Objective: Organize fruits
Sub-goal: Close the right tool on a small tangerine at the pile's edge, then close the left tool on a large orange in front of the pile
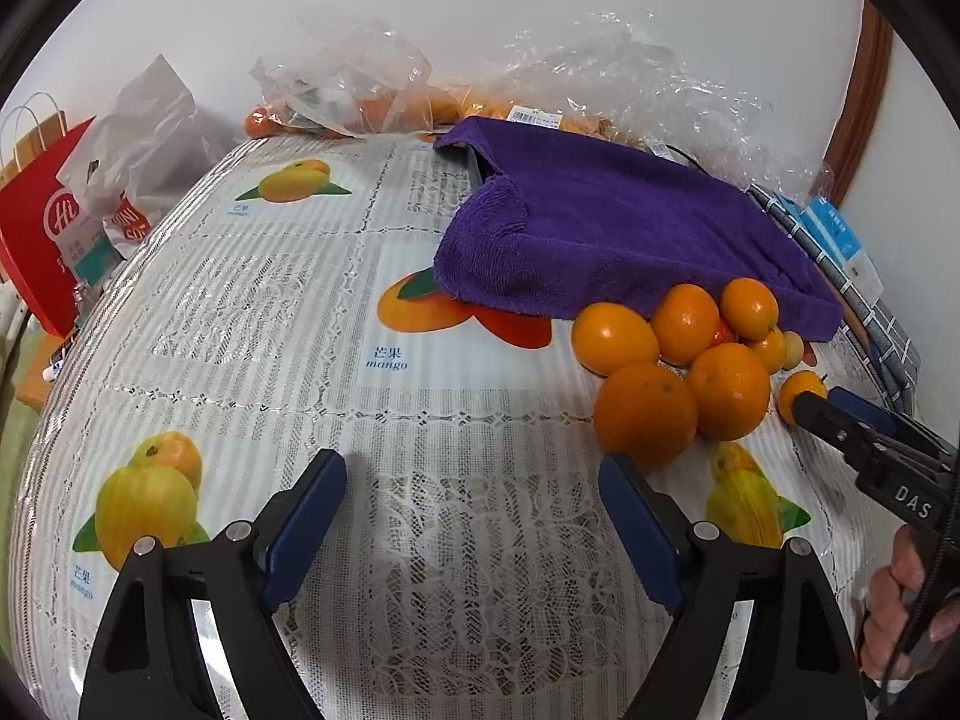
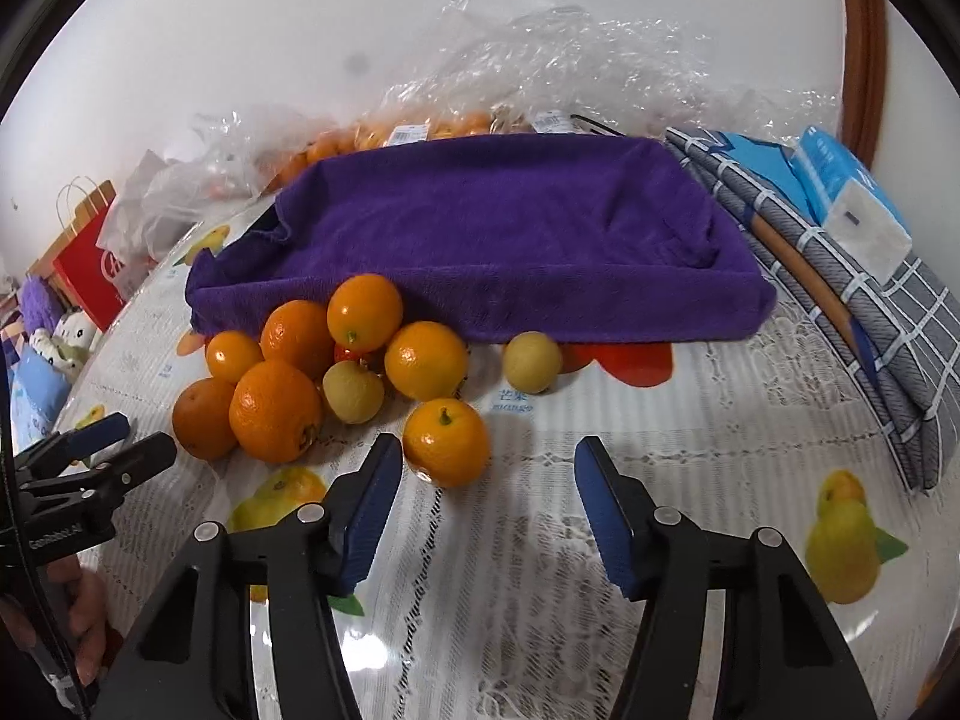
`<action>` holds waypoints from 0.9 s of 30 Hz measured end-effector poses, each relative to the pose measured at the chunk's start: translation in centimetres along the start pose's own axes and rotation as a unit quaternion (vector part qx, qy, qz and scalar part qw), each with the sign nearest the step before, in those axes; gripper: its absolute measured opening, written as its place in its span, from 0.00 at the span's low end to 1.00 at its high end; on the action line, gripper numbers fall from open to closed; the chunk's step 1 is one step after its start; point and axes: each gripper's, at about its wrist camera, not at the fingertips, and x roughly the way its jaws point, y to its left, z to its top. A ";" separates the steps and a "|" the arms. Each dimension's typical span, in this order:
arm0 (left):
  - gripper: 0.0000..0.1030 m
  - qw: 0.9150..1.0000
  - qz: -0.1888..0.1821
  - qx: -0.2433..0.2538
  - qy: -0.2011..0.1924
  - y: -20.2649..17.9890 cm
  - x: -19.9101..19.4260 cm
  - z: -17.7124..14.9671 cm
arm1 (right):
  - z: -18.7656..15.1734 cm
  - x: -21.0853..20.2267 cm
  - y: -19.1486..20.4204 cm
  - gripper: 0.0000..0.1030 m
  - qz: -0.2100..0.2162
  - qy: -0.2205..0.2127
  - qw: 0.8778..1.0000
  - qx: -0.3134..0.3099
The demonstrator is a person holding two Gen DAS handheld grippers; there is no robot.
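Observation:
A pile of several oranges [image 2: 276,408] and two pale yellow round fruits [image 2: 353,391] lies on the tablecloth in front of a purple towel [image 2: 510,240]. One pale fruit [image 2: 531,361] sits apart by the towel's edge. One orange [image 2: 445,441] lies just ahead of my right gripper [image 2: 487,480], which is open and empty. My left gripper [image 1: 474,498] is open and empty, with the pile [image 1: 645,411] ahead to its right. The right gripper [image 1: 840,414] shows in the left wrist view beside a small orange [image 1: 801,391].
The table [image 1: 336,312] has a lace cloth with fruit prints. Clear plastic bags of oranges [image 1: 360,96] lie at the back by the wall. A red paper bag [image 1: 42,228] stands at the left. A grey checked cloth [image 2: 852,312] and a tissue pack [image 2: 852,204] lie at the right.

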 end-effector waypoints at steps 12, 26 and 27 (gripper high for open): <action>0.62 0.997 -0.070 -0.029 -0.014 1.2 -0.6 -0.2 | 0.3 1.6 1.6 0.31 -0.013 0.018 0.999 -0.035; 0.63 0.997 -0.053 0.064 -0.007 -4.4 -0.7 0.8 | -2.8 -2.4 -2.5 0.31 -0.056 0.001 0.998 -0.023; 0.63 0.997 -0.052 0.064 -0.003 -4.6 -0.5 0.8 | -3.0 -2.7 -2.8 0.31 -0.054 -0.001 0.998 -0.017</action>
